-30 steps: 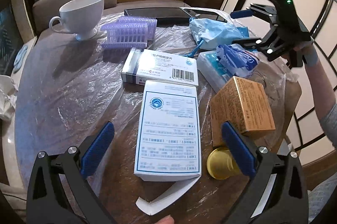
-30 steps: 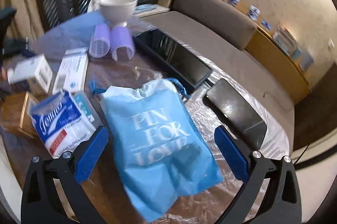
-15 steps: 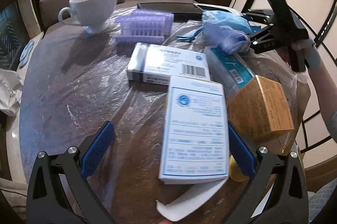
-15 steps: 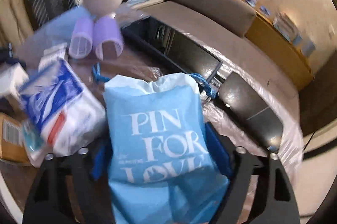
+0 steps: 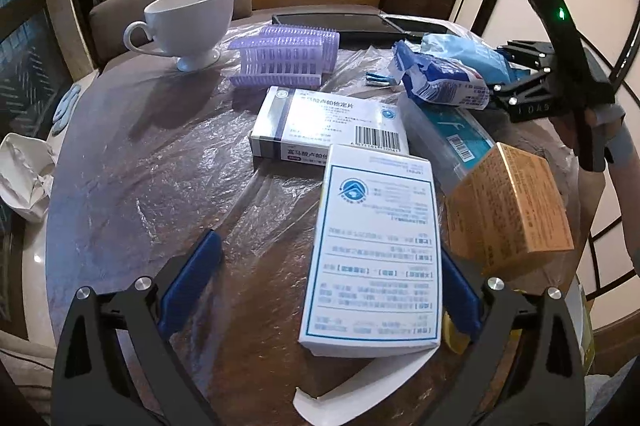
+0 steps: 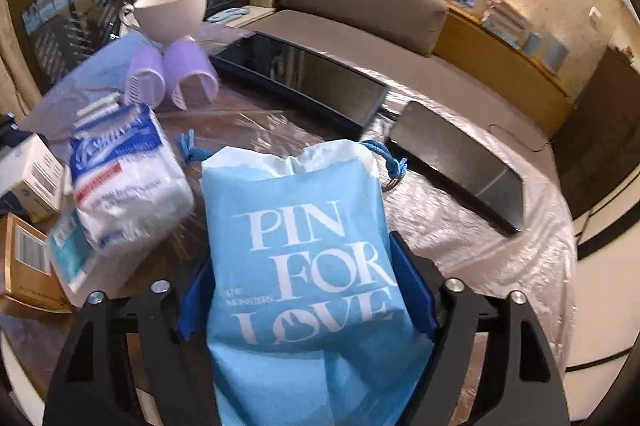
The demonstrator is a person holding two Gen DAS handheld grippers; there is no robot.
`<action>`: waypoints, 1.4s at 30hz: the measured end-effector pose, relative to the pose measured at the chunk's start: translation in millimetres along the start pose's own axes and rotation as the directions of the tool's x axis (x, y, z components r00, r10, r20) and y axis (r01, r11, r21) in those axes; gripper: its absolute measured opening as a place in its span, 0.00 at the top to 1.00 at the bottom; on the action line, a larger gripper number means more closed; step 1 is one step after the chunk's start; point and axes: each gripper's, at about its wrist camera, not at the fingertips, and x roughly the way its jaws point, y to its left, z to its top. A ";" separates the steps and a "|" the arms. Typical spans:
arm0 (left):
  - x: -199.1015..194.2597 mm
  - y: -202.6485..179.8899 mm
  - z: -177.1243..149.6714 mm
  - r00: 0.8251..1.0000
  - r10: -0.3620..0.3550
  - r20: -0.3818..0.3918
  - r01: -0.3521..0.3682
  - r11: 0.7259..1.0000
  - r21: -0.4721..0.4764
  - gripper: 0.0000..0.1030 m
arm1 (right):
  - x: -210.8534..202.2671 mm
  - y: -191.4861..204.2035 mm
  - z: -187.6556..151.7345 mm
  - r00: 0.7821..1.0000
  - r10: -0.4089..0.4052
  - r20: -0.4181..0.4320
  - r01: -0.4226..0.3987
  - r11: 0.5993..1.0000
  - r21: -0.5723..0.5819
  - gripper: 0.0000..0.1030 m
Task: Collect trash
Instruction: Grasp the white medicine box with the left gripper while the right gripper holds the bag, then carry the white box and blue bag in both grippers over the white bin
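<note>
The right tool (image 6: 306, 300) is closed on a blue drawstring bag (image 6: 308, 266), its two blue pads pressing the bag's sides. The bag's long axis runs straight ahead of the tool, with the gathered mouth and cord at the far end and the printed words facing up. Whether the bag is lifted off the bench (image 6: 480, 226) or dragging on it cannot be told.

The left tool (image 5: 320, 290) is wide open and holds nothing. A white box (image 5: 376, 246) lies flat between its fingers, close against the right-hand one. The box's long axis points away from the tool, leaning slightly to the right, with its loose flap at the near end.

Just right of the left tool a brown box (image 5: 508, 209) sits tilted. Ahead of it lies a second white box (image 5: 332, 123) with a barcode, set crosswise. Farther ahead are purple rollers (image 5: 288, 55) and a white cup (image 5: 188, 21). To the left of the right tool a tissue pack (image 6: 124, 177) rests beside the bag.

Judging by this, collection has barely begun: only the bag is in a grip, and the boxes and pack are all lying loose on the plastic-covered bench. No bin is visible.
</note>
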 end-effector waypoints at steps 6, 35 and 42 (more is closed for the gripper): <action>-7.8 -1.1 1.2 0.999 0.028 0.036 -0.028 1.000 0.004 0.04 | -4.8 8.2 -9.8 0.999 -0.033 0.028 0.033 0.999 -0.007 0.28; -30.5 0.5 -5.7 0.993 0.011 0.115 0.001 0.994 -0.105 0.53 | -56.1 -4.9 -42.9 0.981 0.021 0.192 -0.062 0.977 0.206 0.51; -42.6 -4.3 -11.3 0.988 0.000 0.153 0.019 0.992 -0.124 0.53 | -93.9 11.4 -54.8 0.963 0.017 0.270 -0.067 0.982 0.177 0.51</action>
